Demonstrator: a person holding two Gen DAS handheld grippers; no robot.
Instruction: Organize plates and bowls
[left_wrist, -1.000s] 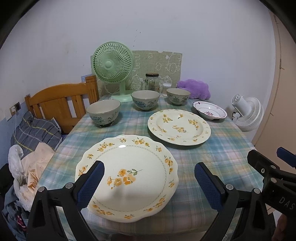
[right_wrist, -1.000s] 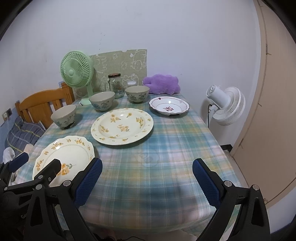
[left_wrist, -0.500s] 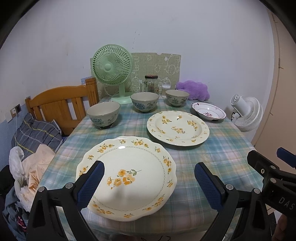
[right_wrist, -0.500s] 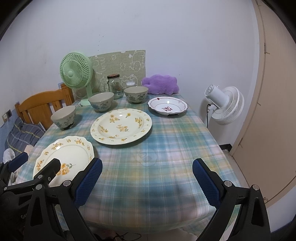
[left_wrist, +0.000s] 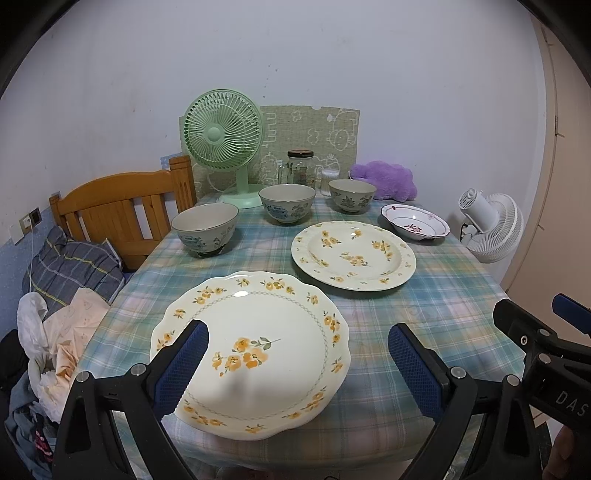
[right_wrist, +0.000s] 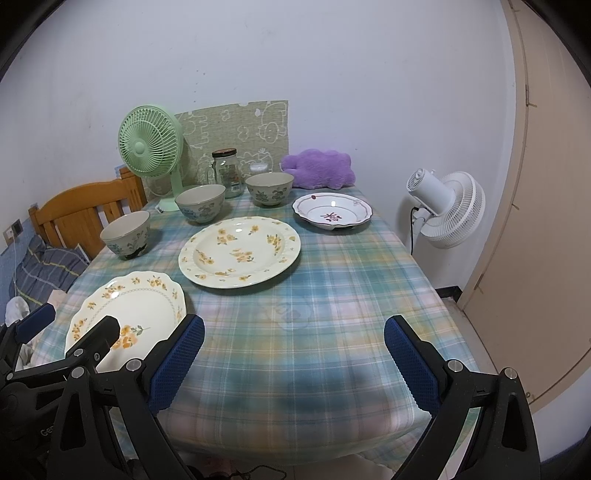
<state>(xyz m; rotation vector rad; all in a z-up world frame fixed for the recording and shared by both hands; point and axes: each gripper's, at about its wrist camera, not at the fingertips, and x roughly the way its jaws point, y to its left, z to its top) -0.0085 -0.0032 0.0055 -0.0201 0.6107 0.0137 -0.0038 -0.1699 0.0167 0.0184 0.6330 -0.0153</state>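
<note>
A scalloped cream plate with yellow flowers (left_wrist: 255, 347) (right_wrist: 129, 314) lies at the table's near left edge. Behind it sits a round deep plate with yellow flowers (left_wrist: 352, 254) (right_wrist: 240, 251). A white dish with a red flower (left_wrist: 415, 223) (right_wrist: 331, 212) is at the far right. Three grey-blue bowls stand in a row: left (left_wrist: 205, 229) (right_wrist: 126, 234), middle (left_wrist: 287, 203) (right_wrist: 201, 203), right (left_wrist: 352, 195) (right_wrist: 269, 188). My left gripper (left_wrist: 297, 360) hovers open over the scalloped plate's near half. My right gripper (right_wrist: 293, 352) is open above bare tablecloth, with nothing between its fingers.
A green desk fan (left_wrist: 223, 133), a glass jar (left_wrist: 301, 168), a patterned board (left_wrist: 310, 136) and a purple plush (left_wrist: 384, 179) line the back. A wooden chair (left_wrist: 122, 206) and piled clothes (left_wrist: 55, 332) stand left. A white floor fan (right_wrist: 447, 206) and a door (right_wrist: 546, 184) are right.
Both grippers have drawn back slightly toward me and dipped, so the table sits a little lower in both views. No dish has moved.
</note>
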